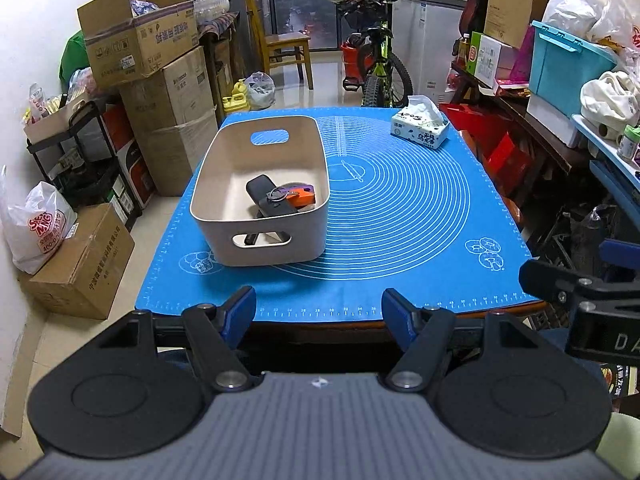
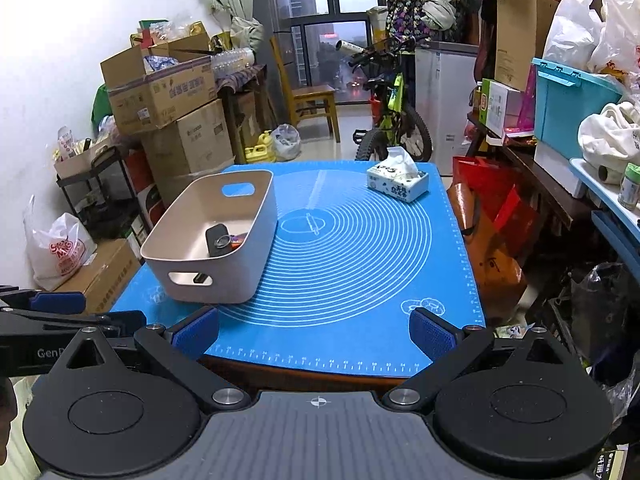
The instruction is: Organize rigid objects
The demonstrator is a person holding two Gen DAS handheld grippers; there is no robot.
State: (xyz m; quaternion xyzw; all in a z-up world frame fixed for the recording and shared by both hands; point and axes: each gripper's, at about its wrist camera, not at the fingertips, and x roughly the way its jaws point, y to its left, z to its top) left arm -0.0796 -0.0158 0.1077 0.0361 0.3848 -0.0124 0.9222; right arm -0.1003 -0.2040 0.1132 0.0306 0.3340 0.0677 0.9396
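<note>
My left tool (image 1: 319,312) hangs just off the near edge of the worktop (image 1: 440,312) with its blue pads spread apart and nothing between them. My right tool (image 2: 314,330) sits beside it over the same edge, spread wider and just as empty. The blue mat (image 1: 400,220) in front of both is bare across its near and middle parts.

The things I am sorting lie in the white bin (image 1: 264,236) by the left edge of the worktop: a black remote (image 1: 268,198) leaning across the bin floor, a key ring (image 1: 277,194) on top of it, and an orange piece (image 1: 302,199) just behind. I judge the sorting close to done, since nothing loose shows on the mat. The only other thing up here is the tissue box (image 1: 420,128) at the far right corner, and that is soft, so I would leave it. To finish well I would keep both tools apart and clear of the bin's near wall, and look again before calling it done.

Some of it I cannot read. The bin's near wall hides the lower end of the remote; only a dark sliver shows through the handle slot. I cannot tell what the orange piece is, nor whether anything lies beneath it. The near strip of the worktop is covered by my own tools.
</note>
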